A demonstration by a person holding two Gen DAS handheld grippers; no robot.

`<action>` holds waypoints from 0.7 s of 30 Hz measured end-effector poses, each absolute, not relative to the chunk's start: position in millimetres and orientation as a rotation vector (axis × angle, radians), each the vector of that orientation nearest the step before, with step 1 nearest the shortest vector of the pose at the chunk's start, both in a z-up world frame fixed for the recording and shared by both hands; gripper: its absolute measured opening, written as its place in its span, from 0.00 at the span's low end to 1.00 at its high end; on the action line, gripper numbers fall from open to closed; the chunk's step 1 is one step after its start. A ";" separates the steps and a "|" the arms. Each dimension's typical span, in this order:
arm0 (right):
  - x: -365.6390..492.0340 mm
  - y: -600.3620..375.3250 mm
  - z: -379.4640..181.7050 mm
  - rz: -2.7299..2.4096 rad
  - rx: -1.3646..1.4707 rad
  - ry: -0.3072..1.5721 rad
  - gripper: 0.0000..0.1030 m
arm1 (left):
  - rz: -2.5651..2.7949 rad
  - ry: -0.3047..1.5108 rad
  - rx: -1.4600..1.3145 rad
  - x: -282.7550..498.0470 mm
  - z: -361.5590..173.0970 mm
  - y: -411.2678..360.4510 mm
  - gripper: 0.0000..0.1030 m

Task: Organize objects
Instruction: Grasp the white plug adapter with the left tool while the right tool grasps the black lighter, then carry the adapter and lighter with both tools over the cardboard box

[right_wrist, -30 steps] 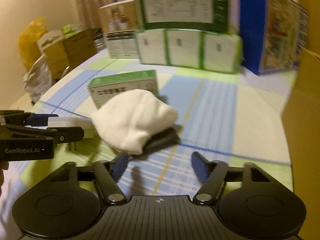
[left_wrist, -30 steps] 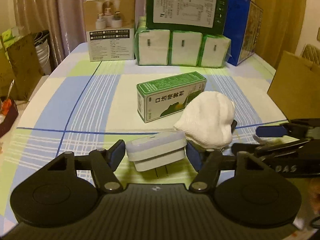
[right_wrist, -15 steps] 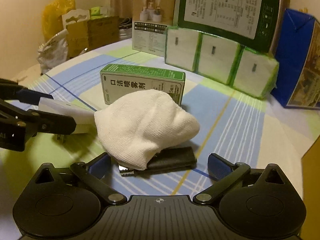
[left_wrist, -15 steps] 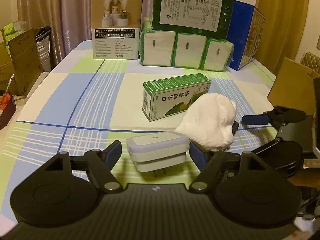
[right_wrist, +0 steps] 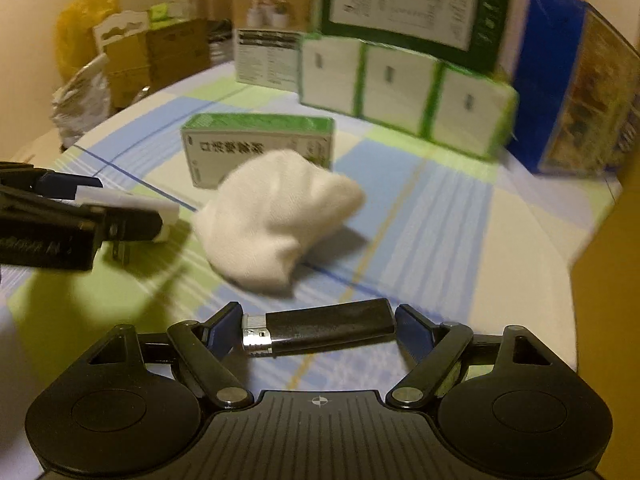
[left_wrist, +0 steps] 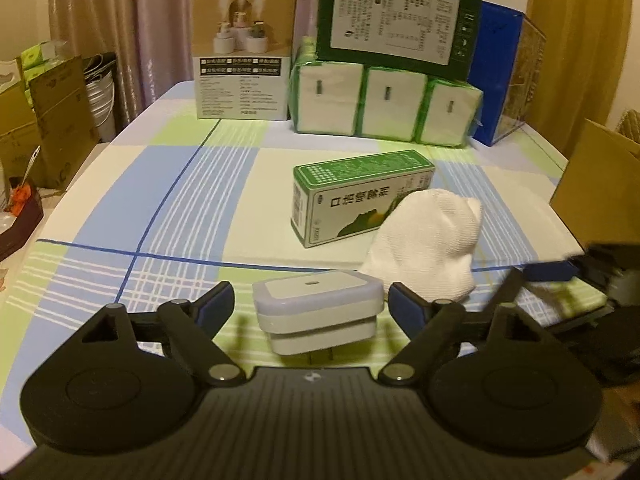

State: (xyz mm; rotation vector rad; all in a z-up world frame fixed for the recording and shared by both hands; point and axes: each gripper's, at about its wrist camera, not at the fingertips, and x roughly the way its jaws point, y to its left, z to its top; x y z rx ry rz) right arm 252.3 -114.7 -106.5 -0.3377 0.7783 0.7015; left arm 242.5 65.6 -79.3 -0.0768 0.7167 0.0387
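Judging by both loads, sorting is midway: left claw (left_wrist: 310, 308) clasps the white plug adapter (left_wrist: 318, 312), right claw (right_wrist: 319, 330) grips the black lighter (right_wrist: 320, 333) above the surface (left_wrist: 160, 200), while sock (right_wrist: 276, 212) and green box (left_wrist: 360, 196) remain.

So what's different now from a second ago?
The right claw took hold of the black lighter, which lay half under the white sock before, and pulled it clear. The left claw still has the white plug between its fingers. The sock and the green box stayed put on the table.
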 end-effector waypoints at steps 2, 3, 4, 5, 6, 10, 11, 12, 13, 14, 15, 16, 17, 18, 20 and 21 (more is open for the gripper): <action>245.9 -122.1 -104.9 0.674 -0.326 0.798 0.77 | 0.035 0.720 -0.072 241.9 -78.7 65.9 0.63; 242.6 -125.4 -103.6 0.660 -0.322 0.807 0.77 | 0.032 0.725 -0.071 241.2 -78.1 65.3 0.63; 238.7 -129.2 -102.2 0.648 -0.318 0.812 0.77 | 0.031 0.725 -0.064 239.2 -76.7 64.1 0.61; 235.1 -132.4 -101.2 0.644 -0.313 0.816 0.77 | 0.026 0.728 -0.050 236.7 -75.2 62.3 0.61; 231.3 -136.3 -100.0 0.648 -0.304 0.821 0.78 | 0.019 0.732 -0.038 234.0 -74.1 60.3 0.60; 214.1 -148.6 -96.1 0.709 -0.292 0.823 0.78 | -0.065 0.750 -0.058 215.0 -72.3 53.6 0.60; 210.3 -150.2 -96.3 0.726 -0.308 0.818 0.79 | -0.085 0.748 -0.051 209.5 -72.6 50.7 0.61; 206.6 -151.8 -96.8 0.739 -0.332 0.807 0.84 | -0.092 0.746 -0.036 205.9 -72.9 47.5 0.61; 203.5 -151.5 -97.9 0.745 -0.352 0.802 0.90 | -0.097 0.744 -0.022 203.2 -72.9 45.3 0.61; 201.1 -151.9 -99.0 0.753 -0.369 0.796 0.92 | -0.099 0.746 -0.015 201.8 -72.9 44.4 0.61; 199.8 -152.3 -99.6 0.759 -0.384 0.786 0.92 | -0.098 0.745 -0.018 201.5 -72.9 44.0 0.61; 199.4 -151.9 -101.1 0.760 -0.394 0.781 0.92 | -0.096 0.744 -0.024 201.5 -73.1 44.3 0.61; 199.7 -151.9 -101.8 0.762 -0.398 0.775 0.92 | -0.095 0.741 -0.029 201.5 -73.4 44.4 0.61; 200.6 -152.9 -102.0 0.770 -0.396 0.766 0.92 | -0.094 0.740 -0.029 202.1 -73.6 44.4 0.61; 203.3 -153.3 -103.3 0.781 -0.397 0.761 0.92 | -0.100 0.745 -0.027 202.5 -75.3 43.0 0.63; 204.4 -153.3 -104.1 0.783 -0.399 0.763 0.91 | -0.100 0.746 -0.024 202.7 -76.2 42.6 0.64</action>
